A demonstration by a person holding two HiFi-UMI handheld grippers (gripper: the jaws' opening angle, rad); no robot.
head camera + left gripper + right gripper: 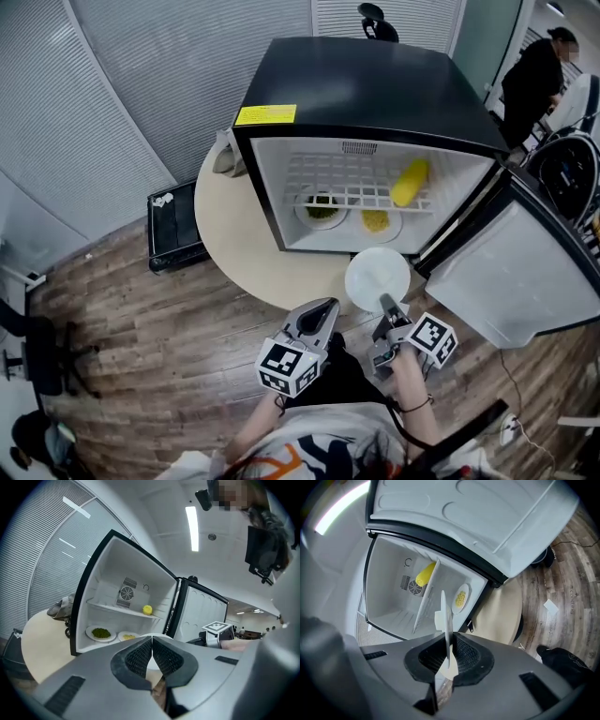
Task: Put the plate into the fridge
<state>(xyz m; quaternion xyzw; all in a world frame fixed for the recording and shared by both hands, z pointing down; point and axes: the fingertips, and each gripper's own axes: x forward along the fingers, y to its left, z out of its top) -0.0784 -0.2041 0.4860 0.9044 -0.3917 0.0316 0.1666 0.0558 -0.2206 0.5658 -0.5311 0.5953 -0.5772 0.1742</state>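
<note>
My right gripper [386, 306] is shut on the near rim of a bare white plate [377, 277], which hangs over the round table's front edge just before the open black fridge [366, 84]. In the right gripper view the plate [446, 616] stands edge-on between the jaws of the right gripper [449, 641]. To its left, my left gripper [322, 309] is shut and holds nothing; in its own view the left gripper [152, 641] shows pads pressed together. On the fridge floor lie a plate of green food [322, 208] and a plate of yellow food [377, 221].
A yellow item [410, 182] lies on the wire shelf [342, 178]. The fridge door [525, 272] swings open to the right. The beige table [234, 225] carries the fridge. A black box [173, 225] sits on the floor at left; a person [534, 80] stands far right.
</note>
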